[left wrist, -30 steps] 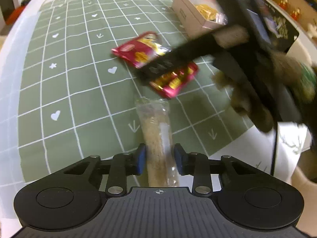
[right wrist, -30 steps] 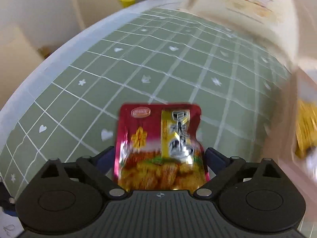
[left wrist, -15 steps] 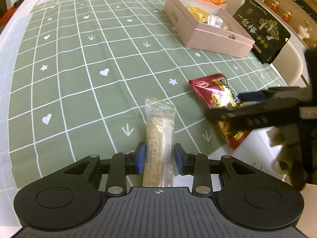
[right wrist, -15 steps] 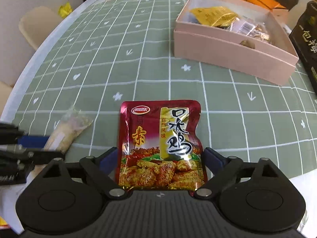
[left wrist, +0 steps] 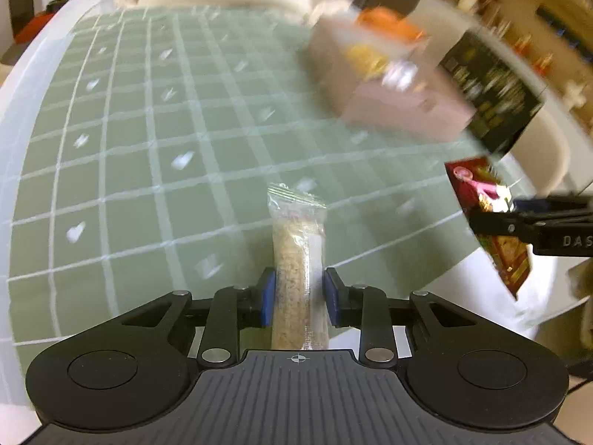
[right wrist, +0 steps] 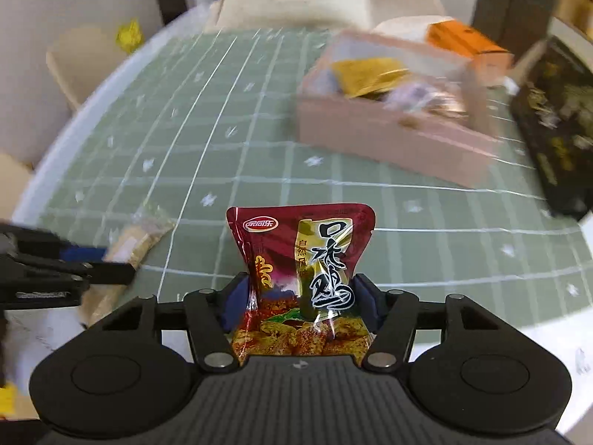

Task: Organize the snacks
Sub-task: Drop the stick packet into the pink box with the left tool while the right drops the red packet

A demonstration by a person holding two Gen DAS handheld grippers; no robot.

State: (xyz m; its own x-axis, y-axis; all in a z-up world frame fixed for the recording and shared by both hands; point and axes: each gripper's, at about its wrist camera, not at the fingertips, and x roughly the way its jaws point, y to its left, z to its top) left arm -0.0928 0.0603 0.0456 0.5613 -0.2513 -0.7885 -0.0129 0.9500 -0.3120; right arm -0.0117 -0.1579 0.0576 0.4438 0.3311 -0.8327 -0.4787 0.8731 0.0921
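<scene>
In the left wrist view, the left hand-held gripper point(left wrist: 298, 298) is seen clamped on a clear-wrapped cereal bar point(left wrist: 298, 252), which is pinched between the blue pads and projects straight ahead over the green checked cloth point(left wrist: 148, 170) of the worktop. Ahead and to the right of it, the pink box point(left wrist: 404, 107) is seen blurred, with snacks already inside. Further right, a black packet point(left wrist: 489, 92) stands beside the box, and the red pouch point(left wrist: 485, 218) is held in the other tool at the right edge.

In the right wrist view, the right hand-held gripper point(right wrist: 299, 302) is closed on the red pouch point(right wrist: 300, 282), whose sides are squeezed inward by the pads. The pink box point(right wrist: 393, 141) lies ahead and to the right, open, with a gold packet point(right wrist: 370, 72) and other wrapped items in it; an orange carton point(right wrist: 463, 42) is seen behind it. The cereal bar point(right wrist: 137, 241) appears to the left.

The task is judged partly done: some snacks are boxed, two are lifted and held, and neither has yet been placed. Both remain to be carried to the box and released.
</scene>
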